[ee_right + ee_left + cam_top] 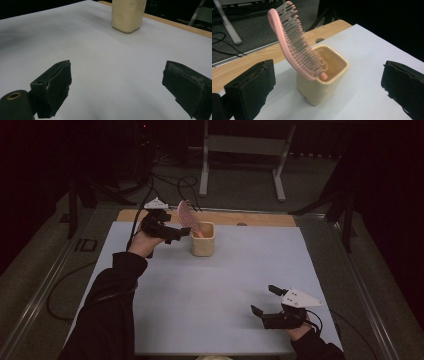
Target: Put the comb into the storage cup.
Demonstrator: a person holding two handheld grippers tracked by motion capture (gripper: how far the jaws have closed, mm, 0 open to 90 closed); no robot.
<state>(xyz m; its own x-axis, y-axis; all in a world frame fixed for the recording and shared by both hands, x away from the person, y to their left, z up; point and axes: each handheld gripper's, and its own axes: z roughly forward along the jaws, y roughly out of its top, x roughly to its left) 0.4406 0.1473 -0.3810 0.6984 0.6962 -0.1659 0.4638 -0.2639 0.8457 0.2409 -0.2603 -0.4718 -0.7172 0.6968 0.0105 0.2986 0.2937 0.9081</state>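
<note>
A cream square cup [202, 242] stands near the back of the white sheet. A pink hairbrush [188, 217] rests handle-down in it, its head leaning out to the left. My left gripper [175, 233] hovers just left of the cup. In the left gripper view it is open, with the cup [322, 92] and brush [294, 47] ahead between the wide-apart jaws and touching neither. My right gripper [263, 300] sits low over the sheet at the front right, open and holding nothing. Its own view shows the cup [128, 15] far ahead.
The white sheet [225, 280] covers most of the wooden table, whose bare back edge [260, 218] shows behind the cup. Cables [170, 180] and a metal frame [240, 145] lie on the floor beyond. Black stands flank the table's left and right sides.
</note>
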